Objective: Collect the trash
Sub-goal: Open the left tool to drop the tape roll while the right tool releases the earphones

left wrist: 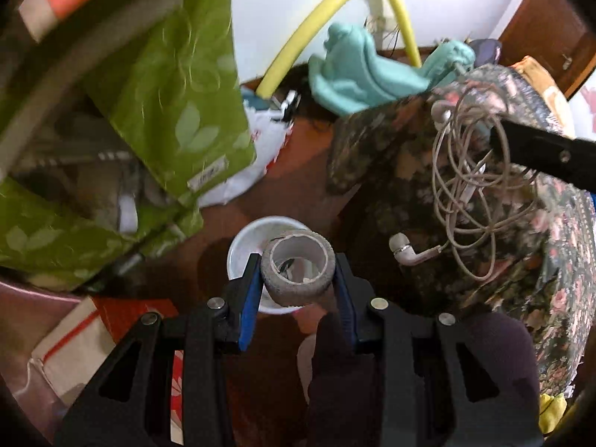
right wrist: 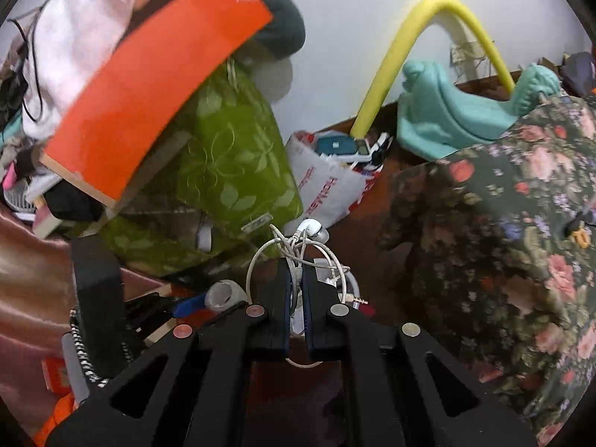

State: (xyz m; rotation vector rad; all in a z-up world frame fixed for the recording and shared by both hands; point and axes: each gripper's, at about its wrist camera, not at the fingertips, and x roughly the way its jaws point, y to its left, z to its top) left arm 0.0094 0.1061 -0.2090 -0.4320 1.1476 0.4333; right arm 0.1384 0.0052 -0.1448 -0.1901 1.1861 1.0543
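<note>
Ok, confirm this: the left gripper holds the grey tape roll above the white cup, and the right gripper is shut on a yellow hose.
Wrong on the last point. The right wrist view shows the right gripper shut on tangled white earphones; the yellow hose stands untouched by the wall. The left gripper does hold the grey tape roll above the white cup.

Left gripper (left wrist: 297, 275) clamps a grey tape roll (left wrist: 297, 269) — above a white cup (left wrist: 242, 249).

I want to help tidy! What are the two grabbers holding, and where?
Left hand-held gripper: tape roll, by its outer sides. Right hand-held gripper: tangled earphones, by the cord bundle.
</note>
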